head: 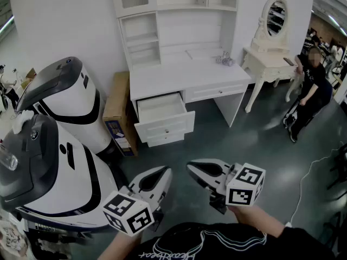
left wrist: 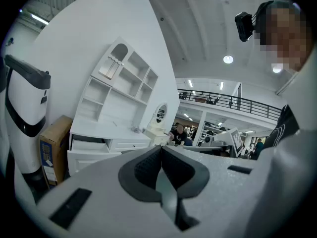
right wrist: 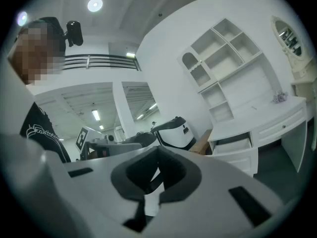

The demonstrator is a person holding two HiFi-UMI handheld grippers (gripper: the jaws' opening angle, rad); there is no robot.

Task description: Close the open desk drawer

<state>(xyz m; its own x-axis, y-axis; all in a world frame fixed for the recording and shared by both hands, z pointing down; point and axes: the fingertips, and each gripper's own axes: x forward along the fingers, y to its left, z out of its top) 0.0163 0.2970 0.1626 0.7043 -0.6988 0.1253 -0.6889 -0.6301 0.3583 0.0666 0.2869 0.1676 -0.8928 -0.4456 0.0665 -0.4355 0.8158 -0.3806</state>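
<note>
A white desk (head: 184, 77) with a shelf hutch stands against the far wall. Its upper left drawer (head: 161, 110) is pulled out toward me, and the inside looks empty. Both grippers hover low in the head view, well short of the desk and over the floor. My left gripper (head: 165, 172) is shut and holds nothing, and so is my right gripper (head: 191, 168). The left gripper view has the left gripper (left wrist: 161, 151) with its jaws pressed together and the open drawer (left wrist: 89, 145) far off. The right gripper (right wrist: 158, 151) is likewise closed, with the drawer (right wrist: 234, 145) beyond.
Two large white-and-black machines (head: 68, 104) (head: 46, 172) crowd the left side. A cardboard box (head: 118, 112) leans between them and the desk. A white vanity table with an oval mirror (head: 268, 58) stands at the right, with a person (head: 312, 85) beside it. A cable (head: 310, 180) lies on the floor.
</note>
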